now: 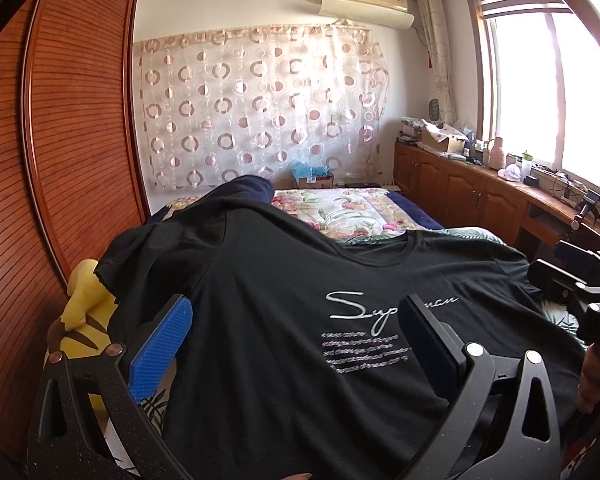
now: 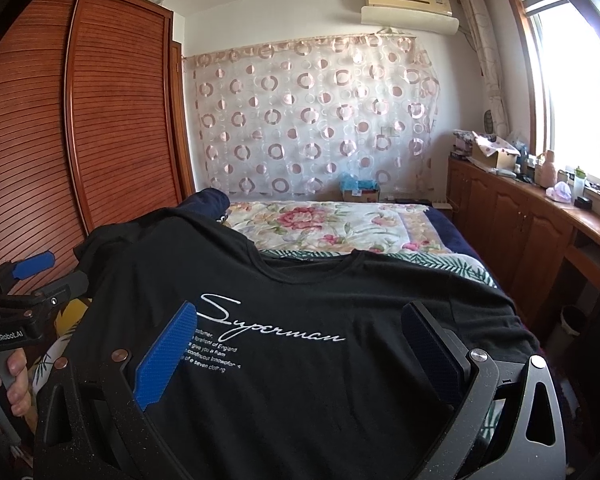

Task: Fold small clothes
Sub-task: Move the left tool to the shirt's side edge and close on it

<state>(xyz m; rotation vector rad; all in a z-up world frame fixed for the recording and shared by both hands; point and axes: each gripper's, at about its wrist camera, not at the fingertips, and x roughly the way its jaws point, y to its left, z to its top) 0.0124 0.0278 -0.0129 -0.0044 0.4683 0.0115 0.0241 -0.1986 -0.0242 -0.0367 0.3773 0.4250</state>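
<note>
A black T-shirt [image 1: 268, 320] with white "Superman" script lies spread face up on the bed, neck away from me, also in the right wrist view [image 2: 320, 352]. My left gripper [image 1: 296, 340] hovers open over its lower left part, blue pads wide apart, nothing between them. My right gripper [image 2: 304, 344] hovers open over the shirt's lower middle, likewise holding nothing. Each gripper shows at the edge of the other's view: the right one [image 1: 580, 292], the left one [image 2: 40, 276]. The shirt's left sleeve [image 1: 140, 248] drapes over a bump.
A yellow plush toy [image 1: 86, 320] sits at the shirt's left edge. A floral quilt [image 2: 332, 224] and a dark blue pillow [image 1: 252, 188] lie beyond. A wooden wardrobe [image 1: 68, 140] stands left, low cabinets [image 2: 520, 220] with clutter right, under a window.
</note>
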